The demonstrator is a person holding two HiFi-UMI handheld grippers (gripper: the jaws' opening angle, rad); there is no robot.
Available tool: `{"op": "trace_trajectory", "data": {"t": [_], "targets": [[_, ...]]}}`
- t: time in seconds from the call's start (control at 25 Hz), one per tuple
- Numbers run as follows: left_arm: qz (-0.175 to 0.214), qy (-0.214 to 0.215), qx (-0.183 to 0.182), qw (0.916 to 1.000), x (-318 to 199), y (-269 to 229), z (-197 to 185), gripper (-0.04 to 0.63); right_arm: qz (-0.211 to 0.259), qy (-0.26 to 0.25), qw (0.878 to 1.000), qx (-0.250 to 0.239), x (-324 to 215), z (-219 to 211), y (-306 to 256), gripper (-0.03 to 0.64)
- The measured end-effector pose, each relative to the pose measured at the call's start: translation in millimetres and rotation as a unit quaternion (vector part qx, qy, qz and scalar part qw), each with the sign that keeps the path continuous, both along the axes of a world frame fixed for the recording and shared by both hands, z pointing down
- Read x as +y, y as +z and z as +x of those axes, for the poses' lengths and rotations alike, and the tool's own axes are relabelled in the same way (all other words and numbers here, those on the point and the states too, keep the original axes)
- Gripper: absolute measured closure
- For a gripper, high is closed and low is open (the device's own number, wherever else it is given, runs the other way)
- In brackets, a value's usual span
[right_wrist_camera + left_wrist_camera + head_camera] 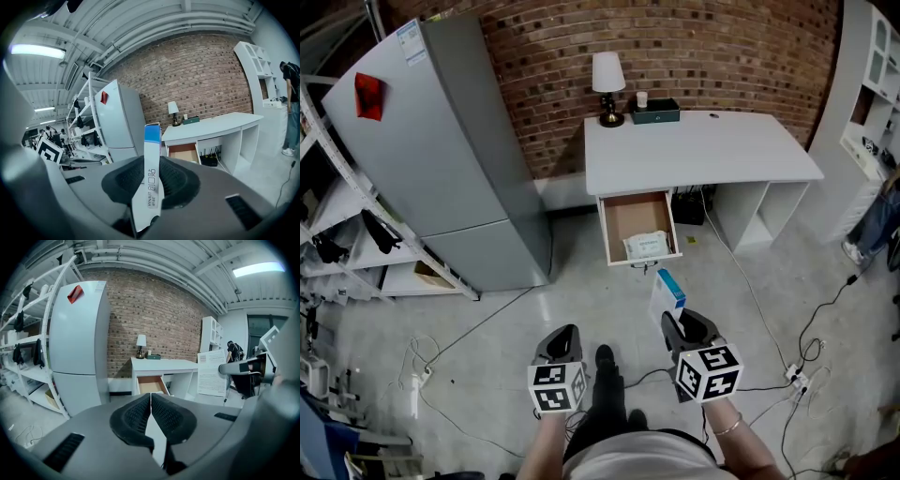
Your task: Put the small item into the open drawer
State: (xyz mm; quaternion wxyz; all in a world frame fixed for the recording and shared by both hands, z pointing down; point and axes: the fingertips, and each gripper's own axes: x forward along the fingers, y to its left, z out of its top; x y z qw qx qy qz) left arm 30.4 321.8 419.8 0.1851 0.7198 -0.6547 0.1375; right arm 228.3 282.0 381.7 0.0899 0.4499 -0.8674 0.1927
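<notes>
A slim white box with a blue end point(150, 173) stands clamped between the pads of my right gripper point(151, 180). In the head view that box point(667, 292) sticks out ahead of the right gripper point(680, 323), short of the desk. The open drawer point(638, 225) hangs out of the white desk point(703, 145) and holds a white packet point(646, 246). My left gripper point(150, 414) is shut with nothing between its pads; it sits low at the left point(562, 345). The drawer shows far ahead in both gripper views point(151, 384) point(183, 152).
A tall grey fridge point(441, 150) stands left of the desk, with open shelving point(337, 225) beyond it. On the desk's back edge stand a lamp point(607, 86) and a dark box point(655, 112). Cables point(769, 319) trail over the concrete floor. A person point(874, 225) stands at far right.
</notes>
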Motion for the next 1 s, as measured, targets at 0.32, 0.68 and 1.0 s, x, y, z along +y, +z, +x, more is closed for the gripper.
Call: {"op": "trace_trajectory", "data": {"t": [0.32,0.68,1.0], "targets": [[-0.016,0.008,0.009,0.9998,-108.0,18.8,-47.6,0.572,-0.012,0.006,1.000,-0.005,-108.2,-49.3,9.9,0.517],[-0.021,0.021,0.020,0.9994,-254.4,17.4,-116.4,0.572,-0.024,0.021,1.000,0.000,-246.2,-116.1,10.5,0.517],[-0.017,0.040,0.029,0.9986,-345.0,18.4,-156.5,0.572,-0.037,0.038,0.999,0.005,-326.6,-156.1,20.2,0.517]]}}
